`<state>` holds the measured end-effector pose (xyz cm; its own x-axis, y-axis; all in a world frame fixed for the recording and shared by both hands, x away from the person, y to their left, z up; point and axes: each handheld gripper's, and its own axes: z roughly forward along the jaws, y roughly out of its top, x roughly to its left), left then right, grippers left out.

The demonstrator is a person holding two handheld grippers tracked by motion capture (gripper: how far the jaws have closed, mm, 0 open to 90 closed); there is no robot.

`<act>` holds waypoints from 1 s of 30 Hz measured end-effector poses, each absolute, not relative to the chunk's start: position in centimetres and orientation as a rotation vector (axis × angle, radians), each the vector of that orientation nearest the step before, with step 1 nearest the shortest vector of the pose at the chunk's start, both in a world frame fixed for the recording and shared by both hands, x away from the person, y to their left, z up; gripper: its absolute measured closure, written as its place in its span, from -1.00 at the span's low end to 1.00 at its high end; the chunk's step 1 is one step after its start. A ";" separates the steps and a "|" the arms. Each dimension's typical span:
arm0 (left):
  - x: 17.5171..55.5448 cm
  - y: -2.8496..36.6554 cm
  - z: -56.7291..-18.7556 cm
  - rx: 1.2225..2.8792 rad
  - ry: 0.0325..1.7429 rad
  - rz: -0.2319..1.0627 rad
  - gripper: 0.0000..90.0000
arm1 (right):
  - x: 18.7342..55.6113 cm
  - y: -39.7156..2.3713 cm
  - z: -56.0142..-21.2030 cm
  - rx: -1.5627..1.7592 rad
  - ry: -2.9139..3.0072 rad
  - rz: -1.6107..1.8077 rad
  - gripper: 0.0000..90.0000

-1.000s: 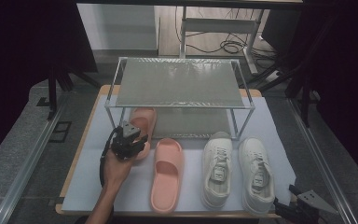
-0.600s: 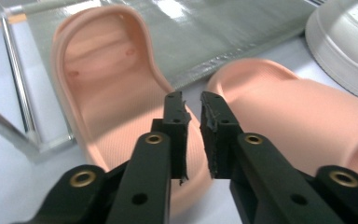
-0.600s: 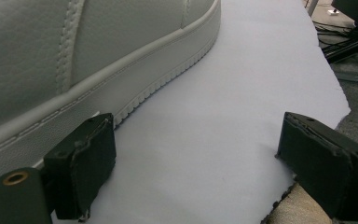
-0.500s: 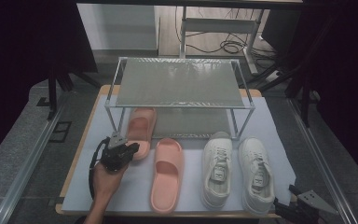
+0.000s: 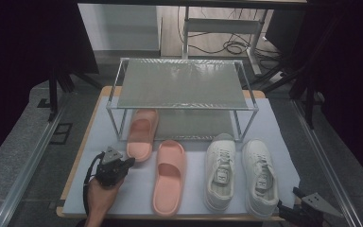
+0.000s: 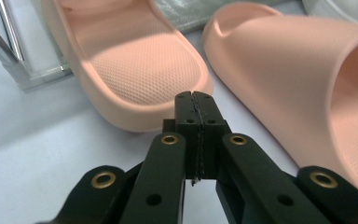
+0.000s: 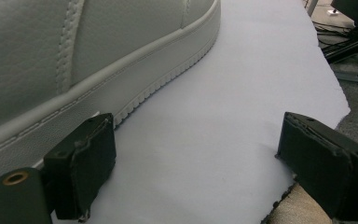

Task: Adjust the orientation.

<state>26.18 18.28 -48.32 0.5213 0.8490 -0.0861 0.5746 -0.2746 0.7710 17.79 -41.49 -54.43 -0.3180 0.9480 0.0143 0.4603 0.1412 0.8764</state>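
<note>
Left tongs (image 6: 196,100), pressed together and empty, must spread before gripping the slipper's (image 6: 135,60) heel rim squarely.

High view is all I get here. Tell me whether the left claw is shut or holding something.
Observer: The left claw is shut, jaws pressed together, nothing between them.
Operator: Report what lies ahead of it.
Observer: The heel end of the pink slide beside the rack leg, just past the tips and apart from them.
Operator: Now the right claw.
Observer: The right claw is open and empty, with one jaw close beside the white sneaker sole.
</note>
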 end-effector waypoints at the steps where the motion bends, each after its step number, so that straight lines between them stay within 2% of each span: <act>1: 26.1 18.2 -48.5 1.981 1.159 0.449 0.99 | 17.8 -41.5 -54.4 1.347 1.856 1.111 -0.74; 13: 26.0 17.8 -49.9 1.997 1.181 0.465 0.99 | 17.8 -41.5 -54.4 1.347 1.856 1.112 -0.74; 30: 28.8 16.9 -50.4 2.006 1.214 0.502 0.99 | 17.8 -41.5 -54.4 1.347 1.854 1.113 -0.74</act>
<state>28.82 16.92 -50.39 0.4791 0.8769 -0.0385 0.5934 -0.2913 0.7504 17.79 -41.49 -54.43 -0.3176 0.9481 0.0154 0.4595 0.1397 0.8771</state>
